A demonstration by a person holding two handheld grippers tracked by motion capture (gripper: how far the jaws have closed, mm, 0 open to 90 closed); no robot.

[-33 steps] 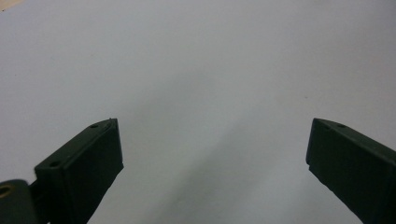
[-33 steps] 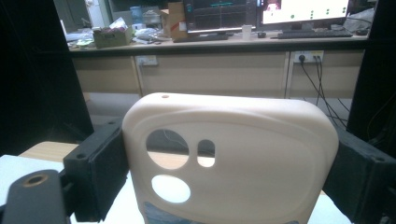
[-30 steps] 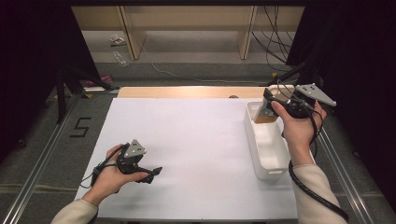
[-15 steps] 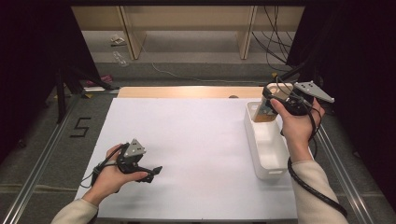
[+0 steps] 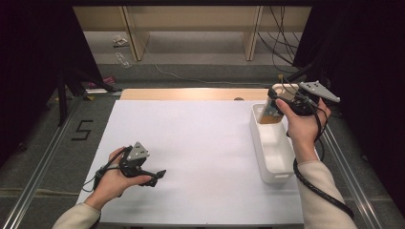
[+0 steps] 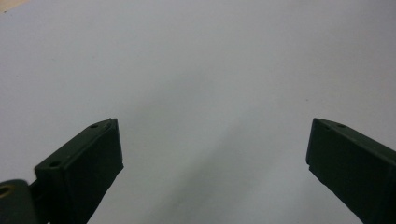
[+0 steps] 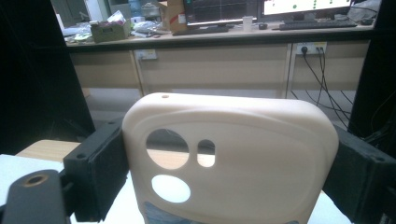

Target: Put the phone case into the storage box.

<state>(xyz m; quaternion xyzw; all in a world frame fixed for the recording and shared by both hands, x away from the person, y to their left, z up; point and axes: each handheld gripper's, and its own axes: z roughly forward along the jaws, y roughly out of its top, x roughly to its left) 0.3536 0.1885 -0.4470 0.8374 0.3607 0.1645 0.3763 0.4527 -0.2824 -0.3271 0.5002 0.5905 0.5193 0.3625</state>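
Cream plastic, pierced by two round holes and a small slot, sits clamped between the black jaws of the right gripper (image 7: 229,163): it looks like a phone case (image 7: 229,158), held by its two long edges so that its long axis runs straight out past the fingertips (image 7: 100,163). In the high view the right gripper (image 5: 277,102) carries the phone case (image 5: 270,110) above the far end of the white bin (image 5: 274,179), which lies directly below the fingers. That is the relation the coming move probably turns on: the bin's opening runs lengthwise toward the person, and the case hangs over its far end.

The left gripper (image 5: 160,174) rests low over the white sheet (image 5: 200,143), well apart from the case, with its jaws spread wide and nothing between them in the left gripper view (image 6: 210,144). The right hand (image 5: 303,126) is clearly the nearer one.

The case's lower end is cut off at the bottom of the right gripper view, where a bluish patch shows but cannot be made out. Whether the case touches the bin's rim cannot be told from above.
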